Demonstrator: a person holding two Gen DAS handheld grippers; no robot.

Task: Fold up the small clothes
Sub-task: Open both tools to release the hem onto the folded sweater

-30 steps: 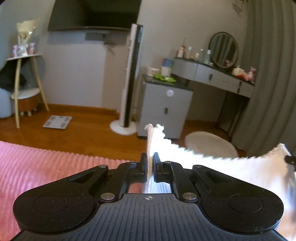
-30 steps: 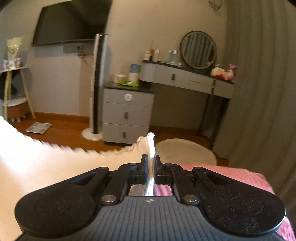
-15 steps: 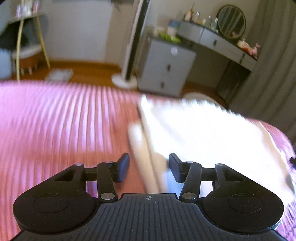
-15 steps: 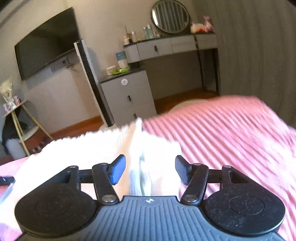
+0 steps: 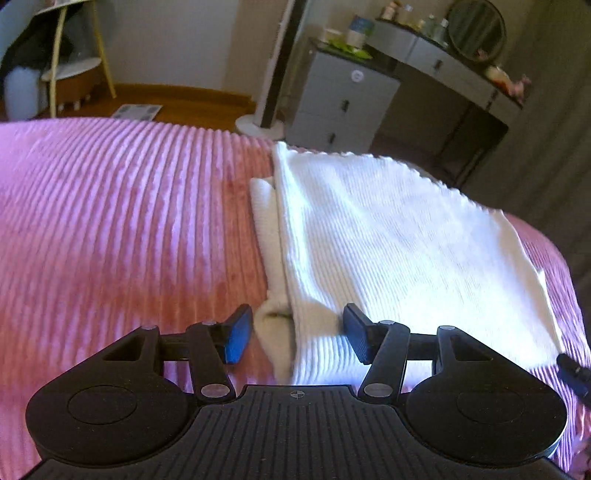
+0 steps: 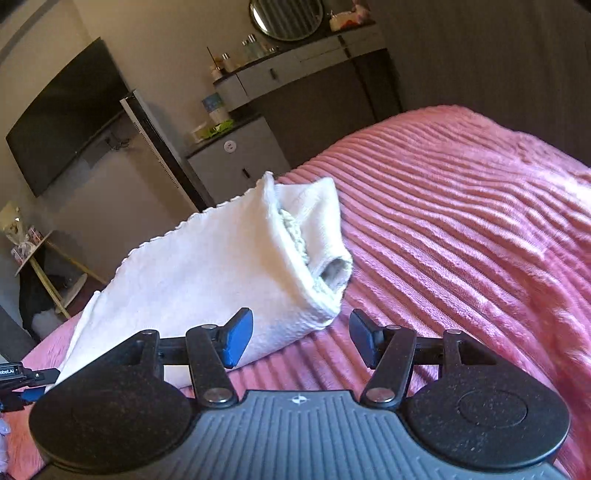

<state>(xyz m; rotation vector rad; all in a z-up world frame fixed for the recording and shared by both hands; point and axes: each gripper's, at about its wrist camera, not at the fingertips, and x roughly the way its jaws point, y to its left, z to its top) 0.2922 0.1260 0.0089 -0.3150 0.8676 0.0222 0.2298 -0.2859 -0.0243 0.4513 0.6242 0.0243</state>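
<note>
A white ribbed knit garment (image 5: 388, 236) lies folded on the pink ribbed bedspread (image 5: 122, 229), its scalloped hem toward the far edge of the bed. A sleeve (image 5: 266, 236) sticks out along the fold's left side. My left gripper (image 5: 297, 328) hovers over the near left corner. Its jaws are opening, with the folded edge between them and untouched by the pads. In the right wrist view the garment (image 6: 199, 273) shows its other end, with a sleeve cuff (image 6: 332, 269) poking out. My right gripper (image 6: 301, 338) stands open around that near corner without pressing it.
Beyond the bed's far edge stand a grey drawer cabinet (image 5: 343, 99), a tall tower fan (image 5: 273, 74) and a dressing table with a round mirror (image 5: 476, 33). A dark TV (image 6: 62, 122) hangs on the wall. A scale (image 5: 136, 110) lies on the wooden floor.
Both grippers held the garment's top corners up in the air a second ago. Both have let go, tilted down toward the bed and drawn back, and the garment now lies folded flat.
</note>
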